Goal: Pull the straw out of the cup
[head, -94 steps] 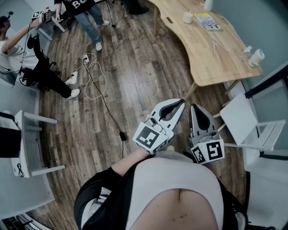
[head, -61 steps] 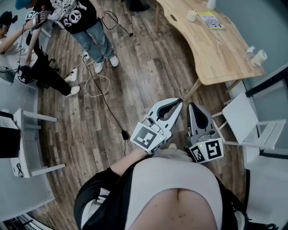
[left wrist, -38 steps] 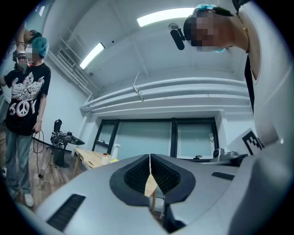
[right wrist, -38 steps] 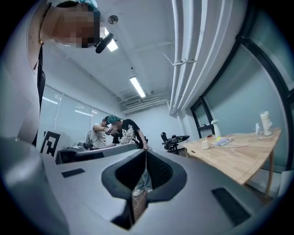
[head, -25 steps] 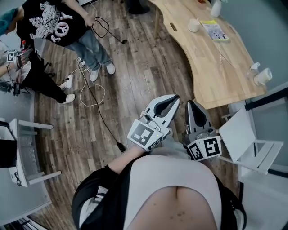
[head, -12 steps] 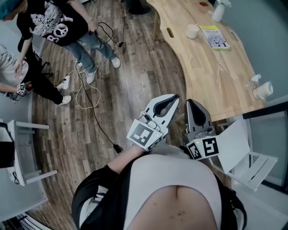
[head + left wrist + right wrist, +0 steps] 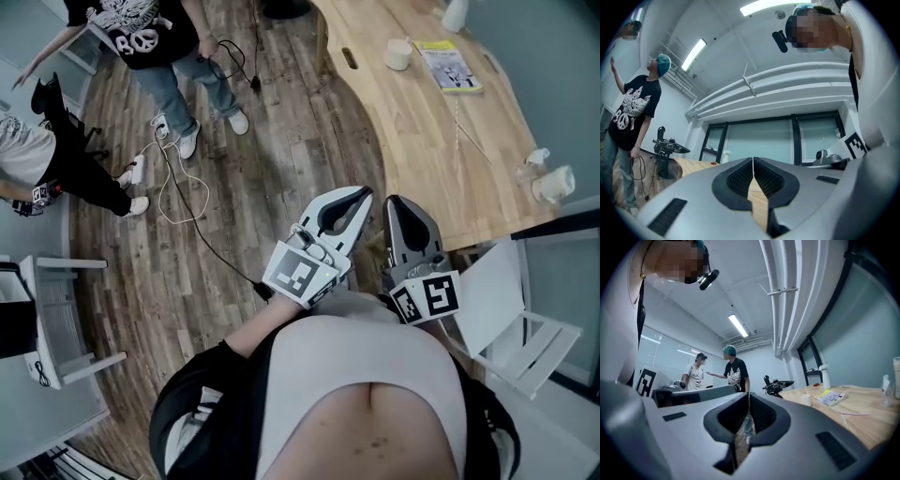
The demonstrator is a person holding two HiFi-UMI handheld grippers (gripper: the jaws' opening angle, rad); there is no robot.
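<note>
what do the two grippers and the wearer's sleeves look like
Both the left gripper and right gripper are light grey, with curved jaws tapering to a point and black ribbed pads inside. Each carries a white cube with black square markers. The person wears a pale top with black sleeves.

The surface point(image 7: 422, 141) is showing pale wood grain, the floor point(image 7: 300, 141) dark brown planks; the left gripper point(image 7: 362, 193) is looking grey.

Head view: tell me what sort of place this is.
Probably an office or lab workroom: a long wooden table with a booklet on it, a white chair beside it, and cables trailing across the plank floor.
</note>
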